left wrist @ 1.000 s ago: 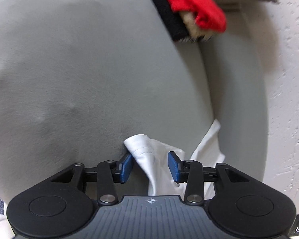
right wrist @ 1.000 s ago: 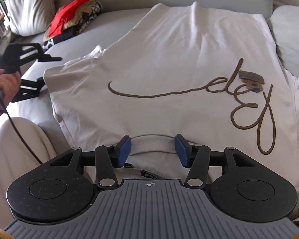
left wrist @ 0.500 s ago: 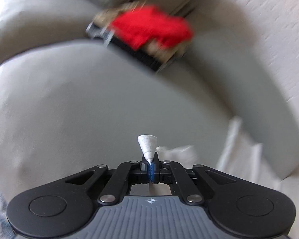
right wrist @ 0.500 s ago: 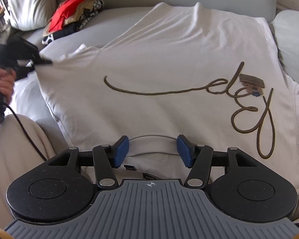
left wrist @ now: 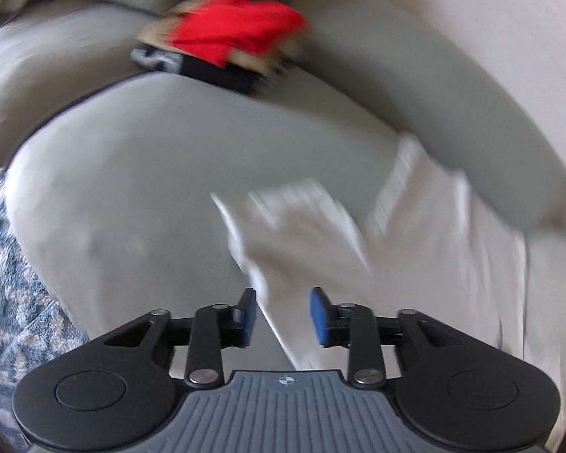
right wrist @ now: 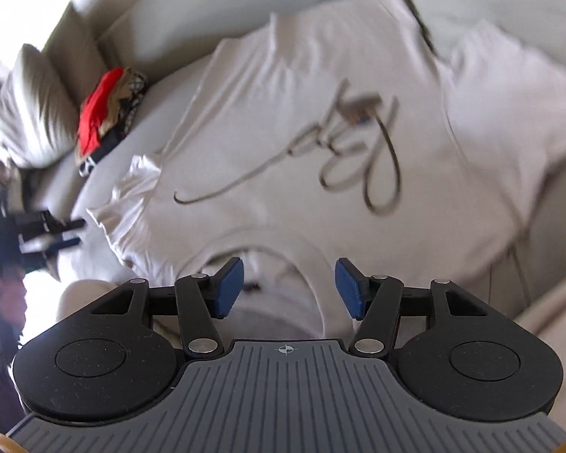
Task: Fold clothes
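Note:
A white T-shirt (right wrist: pixel 283 143) with dark cursive lettering lies spread on a grey sofa, neckline nearest the right wrist camera. My right gripper (right wrist: pixel 286 287) is open just above the collar, nothing between its blue pads. In the left wrist view my left gripper (left wrist: pixel 283 315) is open, and the shirt's left sleeve (left wrist: pixel 302 226) lies loose just ahead of it on the cushion. In the right wrist view the left gripper (right wrist: pixel 62 232) shows blurred at the far left, beside the bunched sleeve (right wrist: pixel 132 196).
A stack of folded clothes with a red piece on top (left wrist: pixel 237 34) sits at the sofa's far end, next to a pale cushion (right wrist: pixel 30 113). A blue patterned rug (left wrist: pixel 15 302) lies below the seat's edge. Bare grey seat (left wrist: pixel 151 173) lies between sleeve and stack.
My left gripper, shut on the sleeve tip half a second ago, has opened and let it drop. The right wrist view has swung and tilted; its gripper stays open over the collar.

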Tool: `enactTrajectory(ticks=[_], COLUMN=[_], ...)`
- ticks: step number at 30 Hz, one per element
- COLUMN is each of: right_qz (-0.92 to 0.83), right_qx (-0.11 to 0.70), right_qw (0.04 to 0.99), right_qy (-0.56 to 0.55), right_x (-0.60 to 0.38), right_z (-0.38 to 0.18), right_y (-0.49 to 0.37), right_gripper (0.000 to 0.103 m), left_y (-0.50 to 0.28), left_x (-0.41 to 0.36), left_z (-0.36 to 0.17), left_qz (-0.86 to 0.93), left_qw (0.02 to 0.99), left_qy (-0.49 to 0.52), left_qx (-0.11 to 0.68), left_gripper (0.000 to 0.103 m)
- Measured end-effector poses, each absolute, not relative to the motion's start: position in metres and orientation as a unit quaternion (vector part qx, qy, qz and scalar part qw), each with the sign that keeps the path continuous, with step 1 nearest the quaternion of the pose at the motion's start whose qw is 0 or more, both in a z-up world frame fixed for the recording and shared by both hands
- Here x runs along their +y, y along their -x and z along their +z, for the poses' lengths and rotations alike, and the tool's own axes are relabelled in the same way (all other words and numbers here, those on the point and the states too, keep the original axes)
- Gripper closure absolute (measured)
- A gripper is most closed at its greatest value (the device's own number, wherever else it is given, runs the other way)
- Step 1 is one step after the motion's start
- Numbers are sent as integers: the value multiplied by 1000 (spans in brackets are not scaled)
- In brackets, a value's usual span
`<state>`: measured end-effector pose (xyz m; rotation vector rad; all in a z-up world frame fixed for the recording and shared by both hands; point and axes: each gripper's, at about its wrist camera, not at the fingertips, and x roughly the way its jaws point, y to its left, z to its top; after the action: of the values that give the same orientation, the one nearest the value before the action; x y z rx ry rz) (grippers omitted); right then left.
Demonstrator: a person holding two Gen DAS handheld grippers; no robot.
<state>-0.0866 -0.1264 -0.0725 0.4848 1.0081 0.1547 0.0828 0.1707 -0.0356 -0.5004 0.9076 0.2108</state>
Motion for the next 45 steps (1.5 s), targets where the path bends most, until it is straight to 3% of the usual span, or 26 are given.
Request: enactTrajectory(ticks=[5,9,11,15,20,23,25,26,28,29,30,37,39,40,41,42,45], right_qz=[67,61,58,49,50,30,24,19,2,-1,-4,-26,-15,-8,-2,2,-3], right_qx=[443,392,421,472,478,469,466,465,466,464,462,488,501,505,505,499,471], right_qw=[863,891,883,861,862,868,862,859,861,864,867,866,858,853,852,854,868], right_qy=[-234,-220,-200,-183,-161,-161,-197,-211,-204,-197,-188,-108,-115,-128,-141,-145,-156], right_x=[-129,-134,-131,-127,-114,-112,-119,-122,-122,-122,-121,-116,-115,-116,-117,-118,-124], right_z=[-70,-49,-58,-84,-103,-104,-106,-107,-110,-110,-110,-99,-100,-99,-97,-93,-82], right_y=[112,134,129,124,126,121,116,115,111,112,112,112,110,112,115,119,128], right_gripper=[50,49,44,45,52,56,61,69,86,94,97,97,90,75,68,68,68], left_y=[-68,-57,-52,-63,-59,-62,-64,-64,-63,-63,-61,-58,-62,-59,-54,-48,-31], left_x=[153,138,131,137,139,135,137,139,143,144,144,124,127,133,133,134,126], left_z=[-45,-52,-56,-66,-70,-77,-81,-83,-85,-85,-84,-75,-83,-83,-79,-75,-61], left_qz=[87,76,71,110,122,123,119,117,117,118,122,163,165,158,156,155,138], left_qw=[856,850,847,855,864,865,867,868,871,873,876,894,884,879,880,882,894], left_qy=[225,214,207,182,190,175,184,193,204,203,193,35,16,38,39,41,38], left_qx=[457,475,484,474,451,455,448,442,432,427,424,417,437,449,447,444,425], left_gripper=[70,69,67,67,65,73,75,78,90,102,103,103,103,102,96,90,89])
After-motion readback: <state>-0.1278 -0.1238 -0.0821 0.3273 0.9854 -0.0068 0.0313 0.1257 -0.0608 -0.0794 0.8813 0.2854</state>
